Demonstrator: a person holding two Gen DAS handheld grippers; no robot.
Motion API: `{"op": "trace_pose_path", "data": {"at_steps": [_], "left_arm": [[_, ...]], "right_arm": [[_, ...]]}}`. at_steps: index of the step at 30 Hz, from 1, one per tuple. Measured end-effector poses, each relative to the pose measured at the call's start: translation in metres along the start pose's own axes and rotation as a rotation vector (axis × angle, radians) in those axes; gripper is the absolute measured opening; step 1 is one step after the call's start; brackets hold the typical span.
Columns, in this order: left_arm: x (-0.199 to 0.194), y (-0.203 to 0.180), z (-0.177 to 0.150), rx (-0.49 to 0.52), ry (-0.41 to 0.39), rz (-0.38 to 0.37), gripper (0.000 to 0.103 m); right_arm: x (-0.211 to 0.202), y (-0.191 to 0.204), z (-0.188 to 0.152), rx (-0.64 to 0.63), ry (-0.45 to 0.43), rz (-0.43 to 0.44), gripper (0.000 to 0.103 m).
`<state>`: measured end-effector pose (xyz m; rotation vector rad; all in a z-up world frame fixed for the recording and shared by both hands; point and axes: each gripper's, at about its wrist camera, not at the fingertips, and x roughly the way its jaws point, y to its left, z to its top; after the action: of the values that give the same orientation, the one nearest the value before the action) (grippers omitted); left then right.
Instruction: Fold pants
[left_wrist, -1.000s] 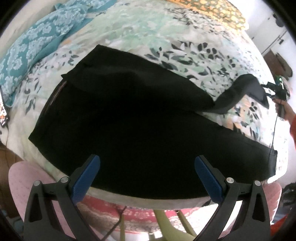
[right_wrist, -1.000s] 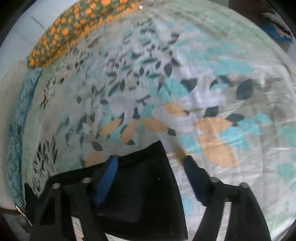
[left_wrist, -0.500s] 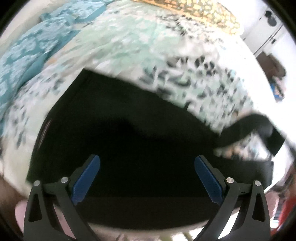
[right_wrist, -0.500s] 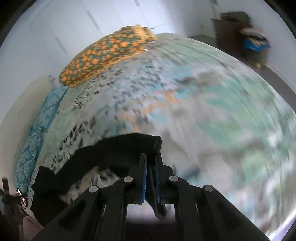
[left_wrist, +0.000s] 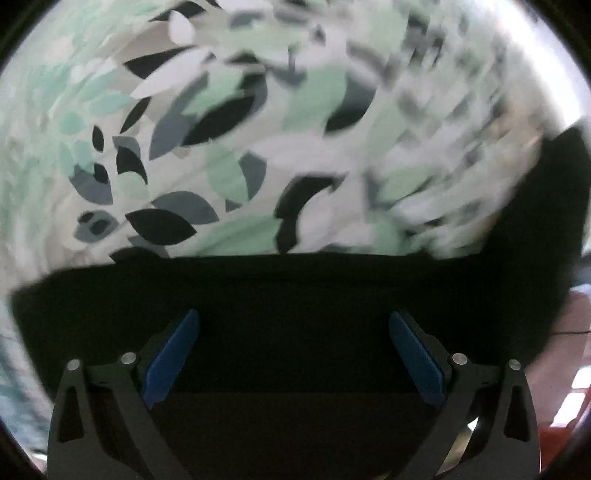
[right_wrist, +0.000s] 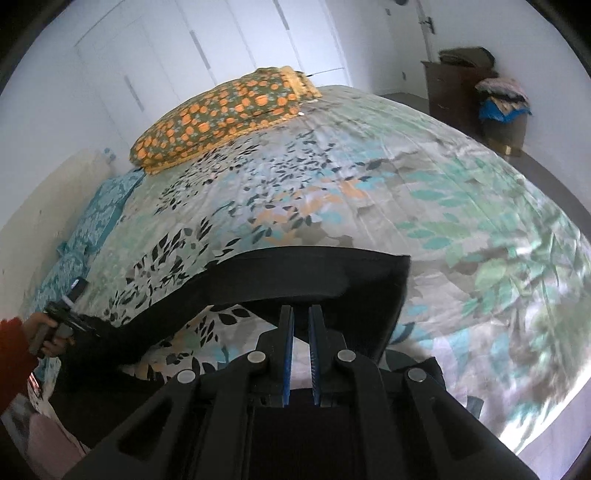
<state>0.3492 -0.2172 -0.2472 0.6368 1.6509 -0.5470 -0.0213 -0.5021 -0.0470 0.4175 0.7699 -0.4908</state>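
Black pants lie on a bed with a leaf-print sheet. My left gripper points straight down close over them, jaws open wide, with only flat cloth beneath. In the right wrist view one pant leg arches up off the sheet. My right gripper is shut on the hem end of that leg and holds it raised. At the far left of that view a hand in a red sleeve holds the left gripper over the waist end of the pants.
An orange-flowered pillow lies at the head of the bed, and a teal patterned blanket runs along its left side. A dark dresser and a pile of clothes stand by the far wall. Something pink sits below the near bed edge.
My right gripper closed on the leg's hem and lifted it off the sheet. My left gripper dropped close to the pants and rolled; the cloth now fills its lower view.
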Motion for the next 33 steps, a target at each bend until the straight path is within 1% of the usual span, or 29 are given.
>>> {"op": "trace_pose_path", "data": {"at_steps": [1,2,3,4,5,6,7,8,9,10,11,13,15,19,20,21,22,23,25,26,27,28,29,30,31,32,33], "left_arm": [[0.005,-0.005,-0.001,-0.005,-0.011,0.039,0.096],[0.003,-0.009,-0.003,-0.023,-0.044,0.039,0.089],[-0.004,-0.013,-0.006,-0.029,-0.086,0.037,0.064],[-0.013,-0.016,-0.007,-0.035,-0.12,0.051,0.029],[-0.02,-0.013,-0.009,-0.064,-0.144,0.076,0.009],[-0.026,-0.008,-0.01,-0.104,-0.157,0.068,0.004],[-0.031,0.0,-0.012,-0.149,-0.172,0.039,0.002],[-0.037,0.006,-0.015,-0.189,-0.201,0.021,0.002],[-0.043,0.011,-0.019,-0.217,-0.233,0.011,0.002],[-0.053,0.016,-0.024,-0.25,-0.278,-0.001,0.001],[-0.058,0.019,-0.029,-0.272,-0.303,-0.01,0.001],[-0.069,0.026,-0.034,-0.313,-0.345,-0.021,0.001],[-0.078,0.03,-0.039,-0.342,-0.376,-0.023,0.001],[-0.082,0.038,-0.044,-0.379,-0.403,-0.03,0.001],[-0.08,0.037,-0.046,-0.393,-0.412,-0.03,0.001],[-0.081,0.039,-0.047,-0.406,-0.422,-0.03,0.001],[-0.081,0.041,-0.044,-0.428,-0.442,-0.028,0.001],[-0.085,0.046,-0.044,-0.464,-0.479,-0.019,0.001],[-0.102,0.061,-0.043,-0.55,-0.581,0.008,0.001],[-0.114,0.074,-0.043,-0.602,-0.642,0.031,0.0],[-0.127,0.084,-0.044,-0.645,-0.703,0.076,0.0],[-0.139,0.093,-0.044,-0.681,-0.767,0.119,0.0],[-0.148,0.102,-0.043,-0.72,-0.812,0.148,0.0],[-0.152,0.111,-0.04,-0.75,-0.828,0.155,0.0],[-0.153,0.118,-0.036,-0.779,-0.834,0.161,0.0],[-0.153,0.125,-0.033,-0.805,-0.835,0.161,0.0],[-0.151,0.131,-0.034,-0.834,-0.829,0.152,0.0]], "right_arm": [[0.001,0.004,0.0,-0.016,0.003,-0.001,0.009],[0.001,0.006,0.0,-0.025,0.005,0.0,0.009],[0.004,0.007,0.001,-0.033,0.009,0.001,0.009],[0.005,0.007,0.002,-0.031,0.011,0.0,0.009],[0.009,0.002,0.004,-0.016,0.015,-0.005,0.01],[0.014,-0.006,0.007,0.018,0.026,-0.007,0.011],[0.018,-0.016,0.01,0.059,0.038,-0.001,0.013],[0.024,-0.027,0.012,0.107,0.053,0.012,0.024],[0.031,-0.043,0.014,0.165,0.072,0.021,0.044],[0.04,-0.061,0.016,0.225,0.089,0.016,0.053],[0.048,-0.074,0.017,0.262,0.111,0.025,0.063],[0.063,-0.095,0.02,0.325,0.149,0.038,0.063],[0.085,-0.114,0.023,0.379,0.208,0.068,0.063],[0.118,-0.127,0.034,0.357,0.223,0.01,0.063],[0.128,-0.13,0.035,0.363,0.236,0.012,0.062],[0.141,-0.134,0.036,0.37,0.264,0.023,0.029],[0.149,-0.134,0.039,0.355,0.287,0.013,0.007],[0.153,-0.127,0.048,0.314,0.292,-0.021,0.008],[0.149,-0.108,0.073,0.22,0.24,-0.044,0.008],[0.145,-0.095,0.093,0.165,0.201,-0.051,0.008],[0.141,-0.077,0.124,0.099,0.141,-0.077,0.008],[0.14,-0.065,0.146,0.063,0.101,-0.088,0.008],[0.143,-0.051,0.175,0.02,0.062,-0.093,0.008],[0.151,-0.036,0.198,-0.024,0.047,-0.112,0.008],[0.159,-0.025,0.213,-0.066,0.042,-0.134,0.008],[0.176,-0.006,0.236,-0.142,0.045,-0.184,0.008],[0.189,0.007,0.25,-0.203,0.044,-0.22,0.008]]}}
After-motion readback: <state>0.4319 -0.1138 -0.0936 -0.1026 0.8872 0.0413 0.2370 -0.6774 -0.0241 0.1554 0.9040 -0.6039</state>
